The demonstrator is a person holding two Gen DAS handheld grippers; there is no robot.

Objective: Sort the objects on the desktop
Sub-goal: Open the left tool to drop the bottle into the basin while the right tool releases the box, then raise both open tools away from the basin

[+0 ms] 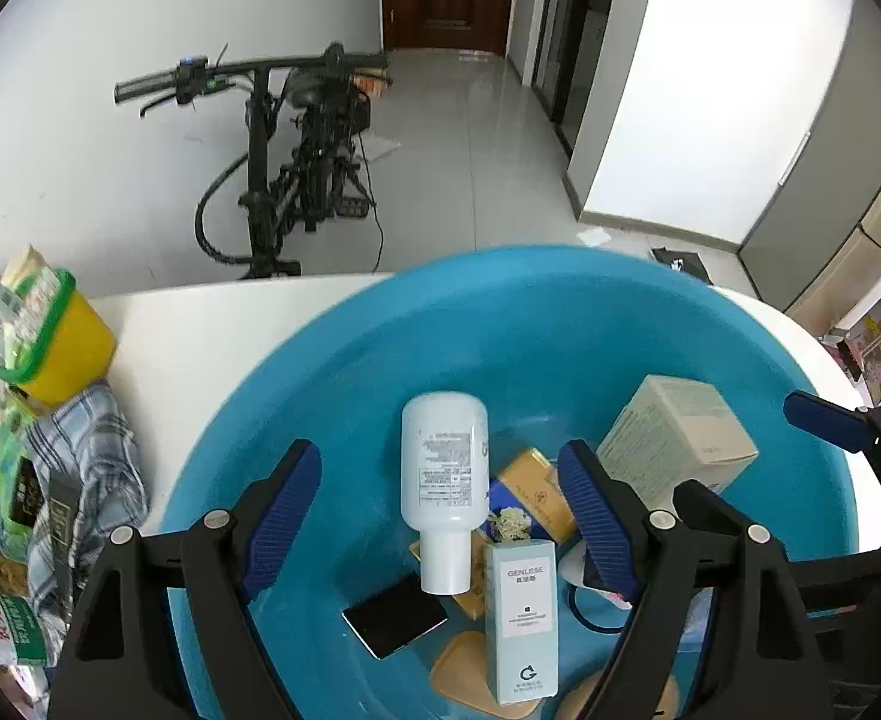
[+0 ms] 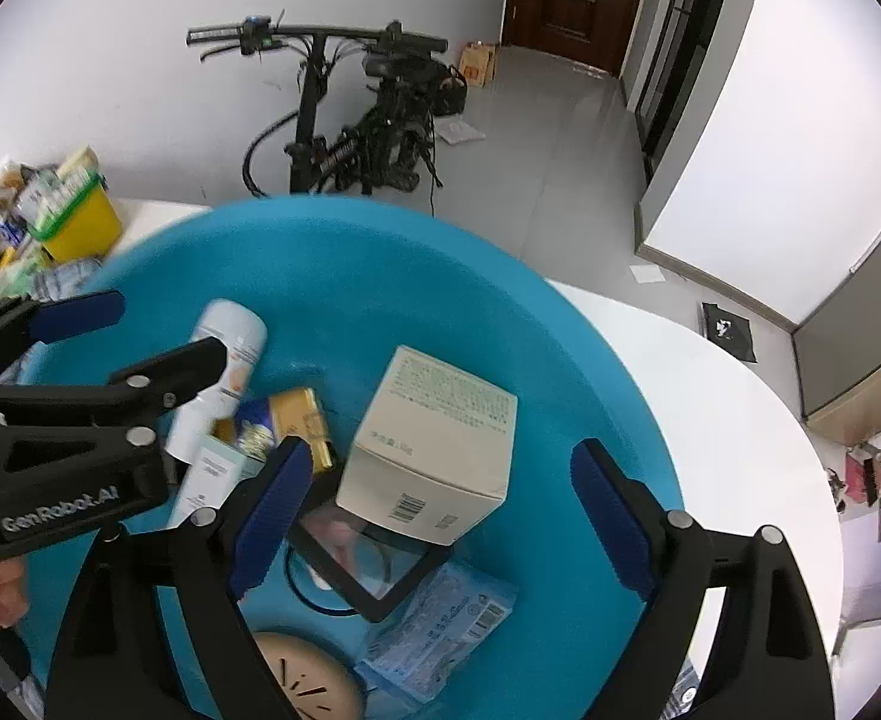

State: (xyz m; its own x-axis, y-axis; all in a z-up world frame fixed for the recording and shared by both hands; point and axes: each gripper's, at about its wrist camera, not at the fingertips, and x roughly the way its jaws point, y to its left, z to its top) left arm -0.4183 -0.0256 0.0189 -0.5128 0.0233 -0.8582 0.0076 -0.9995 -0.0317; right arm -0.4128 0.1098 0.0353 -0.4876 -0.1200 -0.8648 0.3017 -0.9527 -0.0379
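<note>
Centrally, a blue basin (image 1: 332, 360) on the white tabletop (image 1: 200, 336) holds the sorted things: white bottle (image 1: 443, 468), teal carton (image 1: 521, 606), beige box (image 2: 434, 444), black-framed mirror (image 2: 374, 564), wipes packet (image 2: 440, 618). Left tool (image 1: 440, 516) and right tool (image 2: 434, 516) hang over it, jaws spread, gripping nothing; the box lies between the right pads, untouched. Clutter with a yellow tub (image 1: 68, 354) and checked cloth (image 1: 92, 468) crowds the left edge. Bare tabletop lies right of the basin; a bicycle (image 1: 296, 168) stands on the floor beyond.
</note>
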